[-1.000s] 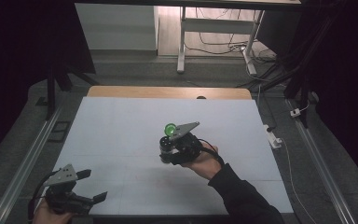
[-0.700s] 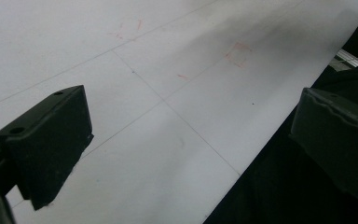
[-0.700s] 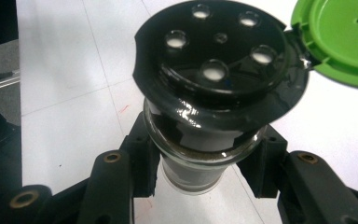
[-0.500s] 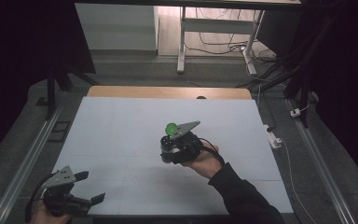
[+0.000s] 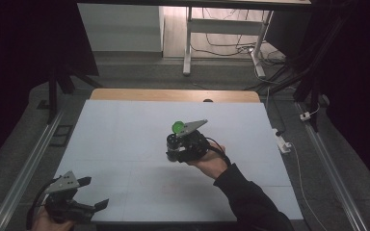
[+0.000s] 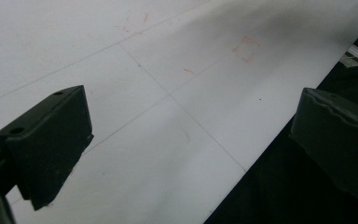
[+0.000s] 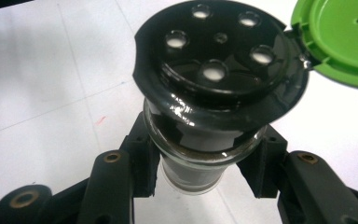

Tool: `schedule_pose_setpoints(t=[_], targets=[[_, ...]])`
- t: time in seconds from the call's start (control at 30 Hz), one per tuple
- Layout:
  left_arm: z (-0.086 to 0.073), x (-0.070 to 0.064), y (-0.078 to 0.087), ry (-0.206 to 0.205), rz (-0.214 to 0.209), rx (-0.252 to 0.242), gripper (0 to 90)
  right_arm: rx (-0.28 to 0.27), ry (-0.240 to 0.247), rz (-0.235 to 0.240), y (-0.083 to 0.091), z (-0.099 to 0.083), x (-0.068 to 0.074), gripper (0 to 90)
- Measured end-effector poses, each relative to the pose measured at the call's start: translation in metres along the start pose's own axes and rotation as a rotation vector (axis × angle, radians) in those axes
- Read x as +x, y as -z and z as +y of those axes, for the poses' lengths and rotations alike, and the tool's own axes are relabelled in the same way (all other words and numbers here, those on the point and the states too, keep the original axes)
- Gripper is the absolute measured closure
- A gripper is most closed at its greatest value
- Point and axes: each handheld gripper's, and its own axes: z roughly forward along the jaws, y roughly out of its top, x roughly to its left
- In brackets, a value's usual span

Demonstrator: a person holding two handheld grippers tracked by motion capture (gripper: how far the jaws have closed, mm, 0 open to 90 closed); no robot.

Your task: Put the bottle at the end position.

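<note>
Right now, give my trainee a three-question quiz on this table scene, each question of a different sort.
1. True or false: the green flip lid of the shaker jar is open.
2. Which gripper holds the jar? A. left gripper B. right gripper C. both
3. Fill in: the left gripper's jaws stand ____ over the near edge of the white table.

Key:
1. True: the lid is swung aside and the black top's shaker holes are bare.
2. B: its jaws clamp the glass neck just under the black top.
3. Open, with nothing between them.
</note>
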Motion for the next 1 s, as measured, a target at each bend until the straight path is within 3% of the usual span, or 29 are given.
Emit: schedule_pose_setpoints(t=[1.0], targets=[[0.000,0.000,0.000,0.003,0.000,0.003,0.0,0.022,-0.014,-0.087,-0.030,0.003,-0.043,53.0]])
